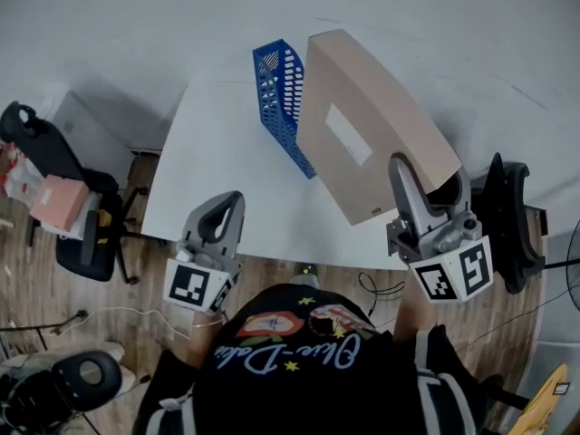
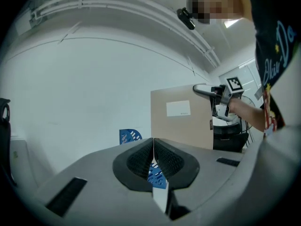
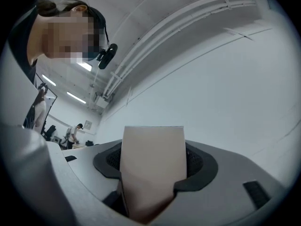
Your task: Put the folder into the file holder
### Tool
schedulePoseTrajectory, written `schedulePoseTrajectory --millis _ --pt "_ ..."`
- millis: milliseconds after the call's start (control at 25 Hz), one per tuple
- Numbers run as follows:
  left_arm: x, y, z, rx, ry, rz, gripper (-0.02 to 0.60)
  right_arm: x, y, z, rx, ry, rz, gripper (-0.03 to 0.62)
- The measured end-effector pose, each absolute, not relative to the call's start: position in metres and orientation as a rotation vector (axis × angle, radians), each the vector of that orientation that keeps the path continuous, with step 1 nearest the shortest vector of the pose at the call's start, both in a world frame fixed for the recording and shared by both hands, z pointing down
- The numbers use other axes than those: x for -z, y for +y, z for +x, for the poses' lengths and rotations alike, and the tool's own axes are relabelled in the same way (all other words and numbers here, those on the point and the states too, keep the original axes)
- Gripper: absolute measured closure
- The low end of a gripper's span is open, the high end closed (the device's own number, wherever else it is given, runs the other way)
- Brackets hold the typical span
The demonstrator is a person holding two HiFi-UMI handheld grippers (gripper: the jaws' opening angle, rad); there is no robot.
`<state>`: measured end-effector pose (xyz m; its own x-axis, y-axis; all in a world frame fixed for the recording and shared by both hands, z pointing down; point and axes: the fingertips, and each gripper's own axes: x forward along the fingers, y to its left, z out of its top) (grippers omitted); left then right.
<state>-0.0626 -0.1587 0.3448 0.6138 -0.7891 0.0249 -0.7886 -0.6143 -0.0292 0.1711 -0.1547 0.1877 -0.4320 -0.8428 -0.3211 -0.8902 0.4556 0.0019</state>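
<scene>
A tan folder [image 1: 372,125] with a white label is held up above the right half of the white table [image 1: 208,179], tilted. My right gripper [image 1: 430,181] is shut on its near lower corner; in the right gripper view the folder [image 3: 153,168] fills the gap between the jaws. The blue perforated file holder [image 1: 281,102] stands on the table just left of the folder, and it also shows past the left jaws [image 2: 129,135]. My left gripper [image 1: 225,208] hovers at the table's near edge, shut on nothing, its pads [image 2: 162,161] pressed together. From there the folder [image 2: 181,117] stands upright on the right.
A black office chair [image 1: 54,179] with a pink item on it stands left of the table, and another black chair [image 1: 509,220] stands at the right. Cables lie on the wooden floor [image 1: 109,324]. The person's torso [image 1: 308,370] is at the table's near edge.
</scene>
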Motion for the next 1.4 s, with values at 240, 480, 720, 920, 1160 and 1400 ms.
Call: schedulePoseTrajectory --millis 240,480,720,920,1160,1400 --pt "-0.344 -0.178 -0.053 0.075 1.451 -2.754 0.577 -0.187 -0.190 0.179 -0.262 2.448 -1.424 0.321" --pt "-0.341 -0.191 -0.043 0.043 1.493 -2.716 0.577 -0.190 -0.218 0.176 -0.274 2.464 -1.352 0.321" --pt "-0.352 -0.205 -0.054 0.058 1.529 -2.745 0.577 -0.192 -0.233 0.167 -0.275 2.467 -1.350 0.321" --pt "-0.347 -0.222 -0.059 0.070 1.449 -2.760 0.577 -0.191 -0.245 0.160 -0.261 2.434 -1.379 0.321" --pt "-0.341 -0.240 -0.073 0.054 1.430 -2.789 0.577 -0.192 -0.259 0.149 -0.263 2.414 -1.426 0.321" --pt "-0.347 -0.263 -0.095 0.050 1.417 -2.788 0.577 -0.197 -0.283 0.128 -0.262 2.411 -1.435 0.321"
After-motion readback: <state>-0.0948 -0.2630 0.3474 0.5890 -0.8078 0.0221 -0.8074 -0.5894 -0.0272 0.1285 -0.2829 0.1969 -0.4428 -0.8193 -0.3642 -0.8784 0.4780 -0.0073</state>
